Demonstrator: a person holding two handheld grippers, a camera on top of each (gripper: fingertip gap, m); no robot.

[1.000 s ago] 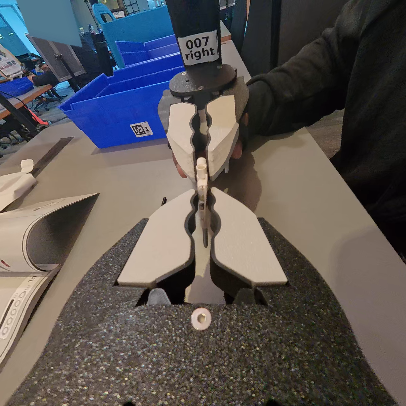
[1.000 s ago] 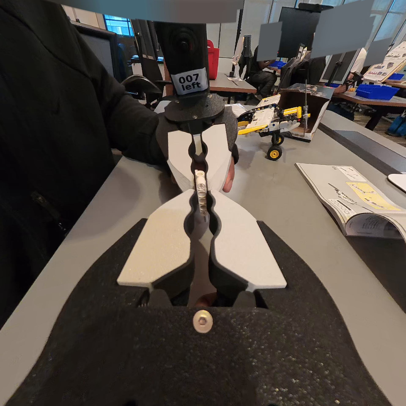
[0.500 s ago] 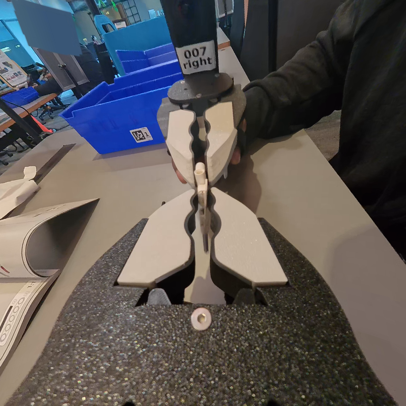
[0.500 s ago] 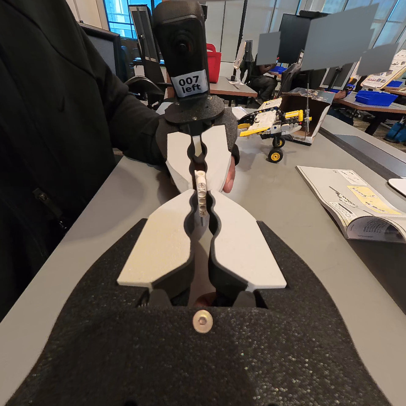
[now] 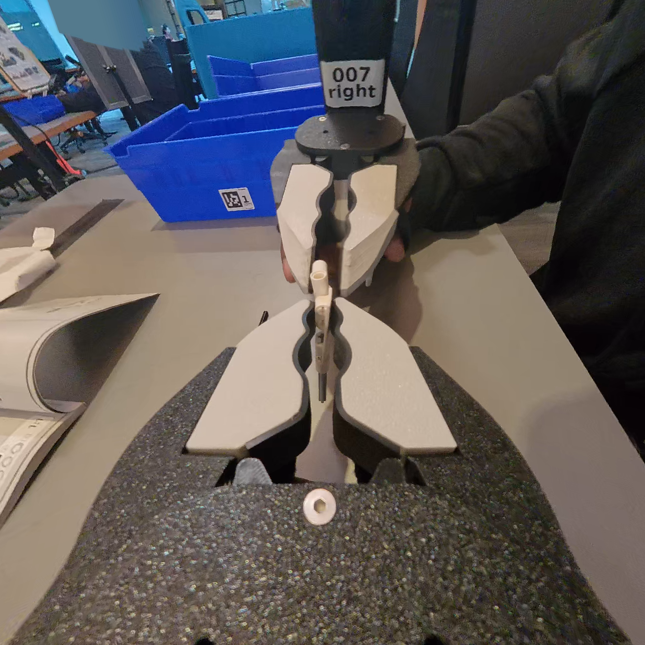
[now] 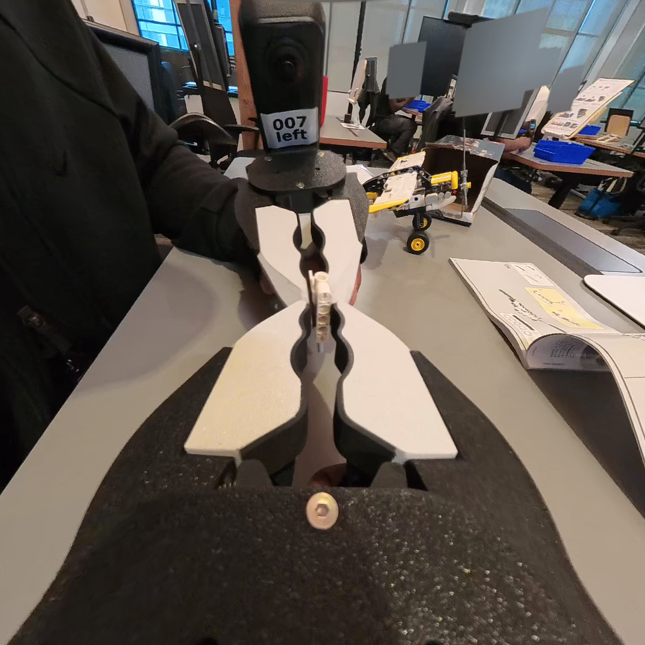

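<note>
Hard to make out exactly how the little white parts join up, since both grippers meet tip to tip and crowd the spot. The far ends of the parts are tucked inside the wavy slots between the fingers, so how long each one is stays unclear. A dark thin pin (image 5: 321,387) pokes out of the near end of the white piece in the left wrist view, but what it belongs to is hidden.

The left gripper (image 5: 323,307) is nearly closed, both pads clamped on a flat white piece (image 5: 321,335) that runs back along the slot. A small white tube (image 5: 319,279) sticks up at its far end, right at the tips of the other gripper. The right gripper (image 6: 323,307) is likewise almost shut, pinching a white beam (image 6: 323,317) with a row of holes, which stands in the slot at its fingertips and reaches up into the mouth of the left one.

All this hangs just above the grey table (image 5: 453,314). A blue bin (image 5: 195,178) sits behind on the left view's side, an open booklet (image 6: 544,314) lies well off to the right, and a yellow and white toy vehicle (image 6: 415,188) stands farther back.
</note>
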